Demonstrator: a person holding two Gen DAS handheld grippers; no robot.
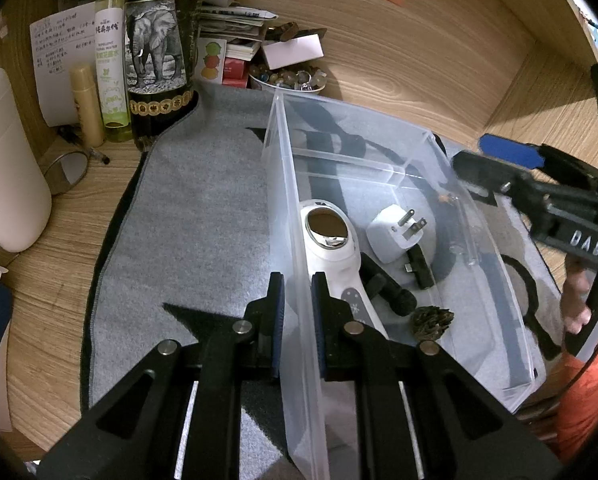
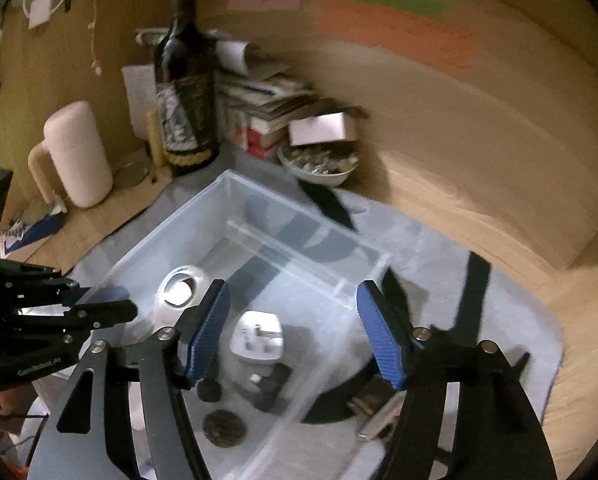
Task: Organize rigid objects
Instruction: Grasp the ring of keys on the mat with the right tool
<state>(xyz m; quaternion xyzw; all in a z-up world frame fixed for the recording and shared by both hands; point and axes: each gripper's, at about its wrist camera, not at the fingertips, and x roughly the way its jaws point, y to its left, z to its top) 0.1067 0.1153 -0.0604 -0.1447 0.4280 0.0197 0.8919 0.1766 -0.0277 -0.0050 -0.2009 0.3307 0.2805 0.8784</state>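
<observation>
At lower centre of my left wrist view, my left gripper [image 1: 297, 300] pinches the clear bin [image 1: 495, 264] by its wall. Inside lie a white charger [image 1: 391, 236] and pinecone [image 1: 433, 320]. My right gripper [image 2: 295, 336] hangs spread wide, holding nothing.

Clear smooth plastic bin [image 1: 379, 152] on matt grey felt mat [image 1: 187, 216]; wood-grain table [image 1: 51, 280]; glossy white plastic plug adapter [image 1: 391, 236].

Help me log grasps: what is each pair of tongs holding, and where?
The left tongs clamp the clear plastic bin by its left side wall. The right tongs are open, holding nothing.
</observation>
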